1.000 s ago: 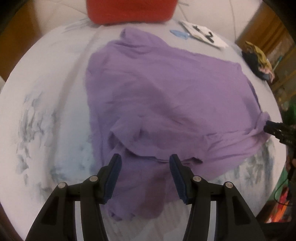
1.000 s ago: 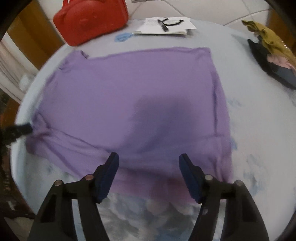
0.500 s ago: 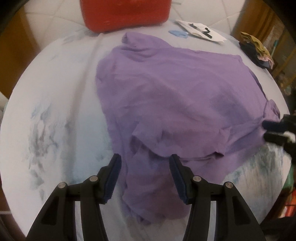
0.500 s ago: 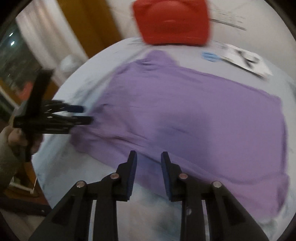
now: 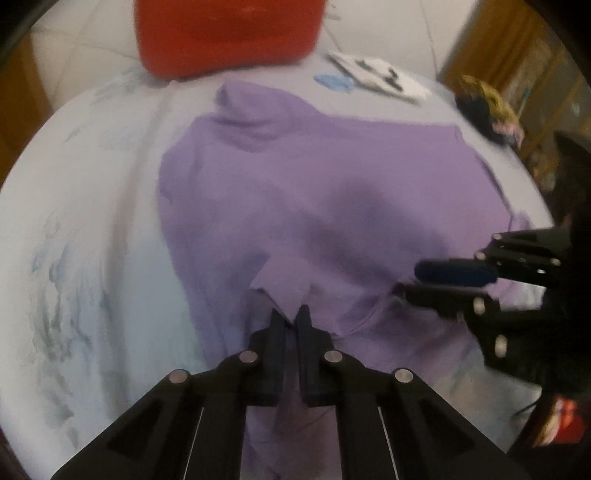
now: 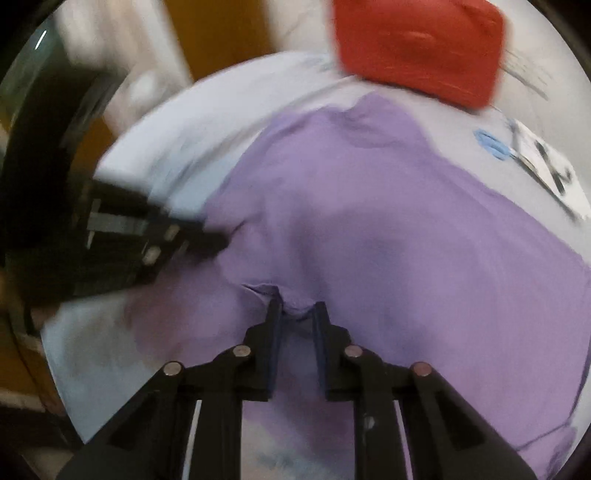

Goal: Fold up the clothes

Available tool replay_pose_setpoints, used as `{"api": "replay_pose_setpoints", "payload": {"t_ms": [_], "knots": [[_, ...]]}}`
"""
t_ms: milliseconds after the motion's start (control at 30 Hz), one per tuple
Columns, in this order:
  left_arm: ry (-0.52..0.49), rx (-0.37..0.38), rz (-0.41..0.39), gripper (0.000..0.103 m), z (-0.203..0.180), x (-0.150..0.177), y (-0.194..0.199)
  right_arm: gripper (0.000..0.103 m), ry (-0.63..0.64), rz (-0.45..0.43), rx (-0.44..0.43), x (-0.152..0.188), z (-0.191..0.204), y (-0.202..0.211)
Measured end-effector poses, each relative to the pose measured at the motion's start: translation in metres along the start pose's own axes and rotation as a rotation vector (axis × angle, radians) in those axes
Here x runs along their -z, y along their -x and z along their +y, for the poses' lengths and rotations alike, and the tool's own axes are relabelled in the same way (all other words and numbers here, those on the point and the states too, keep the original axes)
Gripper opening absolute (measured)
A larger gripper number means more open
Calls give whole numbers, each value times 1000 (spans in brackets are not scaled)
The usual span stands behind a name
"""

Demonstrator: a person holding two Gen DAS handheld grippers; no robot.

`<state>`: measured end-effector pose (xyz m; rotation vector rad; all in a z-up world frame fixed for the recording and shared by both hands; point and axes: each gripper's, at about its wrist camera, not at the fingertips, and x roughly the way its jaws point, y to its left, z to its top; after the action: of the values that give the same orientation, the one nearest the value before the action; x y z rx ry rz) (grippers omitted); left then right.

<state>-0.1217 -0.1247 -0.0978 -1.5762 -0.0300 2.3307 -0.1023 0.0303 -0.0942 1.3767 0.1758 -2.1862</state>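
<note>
Purple garment point(image 5: 332, 192) lay spread on table point(image 5: 92, 221); near edge was pinched by left gripper point(image 5: 291, 314); right gripper point(image 6: 297, 306) was closing on a fold.

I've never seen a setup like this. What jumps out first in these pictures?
A big purple shirt spread across the pale table fills the middle. At its near edge the left gripper is pinched shut on the cloth, while the right gripper is closing on a fold. A bright red bag sits at the far edge.

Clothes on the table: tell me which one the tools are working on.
The purple shirt, spread flat mid-table; the left tool pinches its near edge, the right tool is closing on it. The dark-and-yellow pile sits untouched at the table's edge.
</note>
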Motion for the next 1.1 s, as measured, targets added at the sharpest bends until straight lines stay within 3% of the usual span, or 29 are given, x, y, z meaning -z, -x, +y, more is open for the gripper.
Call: {"api": "replay_pose_setpoints", "payload": {"t_ms": [100,133,167,200,300,400,500,800,900,967,1100], "knots": [[49,-23,-9,37,8,-12,5,17,-188,-12,-39,-12,-41,2],[56,-37,-22,56,10,-13,11,19,-243,-3,-44,-14,-54,2],[60,-47,-38,64,12,-11,17,22,-268,-6,-39,-14,-61,4],[65,-56,-46,64,15,-9,23,27,-300,-23,-40,-10,-71,12],[89,-79,-37,64,22,7,34,38,-397,-84,-27,10,-101,47],[81,-111,-23,64,19,26,37,45,-477,-129,59,49,-137,87],[61,-111,-7,64,9,30,30,45,-457,-88,89,74,-149,102],[40,-98,-32,64,-16,24,22,45,-137,-45,-17,33,-58,58],[16,-99,-14,51,-19,21,11,45,-58,-14,-29,16,-32,31],[21,-85,15,27,-17,24,4,45,-13,4,-16,6,-21,16],[28,-77,74,14,-12,35,-8,48,75,19,-25,-9,-1,-8]]}}
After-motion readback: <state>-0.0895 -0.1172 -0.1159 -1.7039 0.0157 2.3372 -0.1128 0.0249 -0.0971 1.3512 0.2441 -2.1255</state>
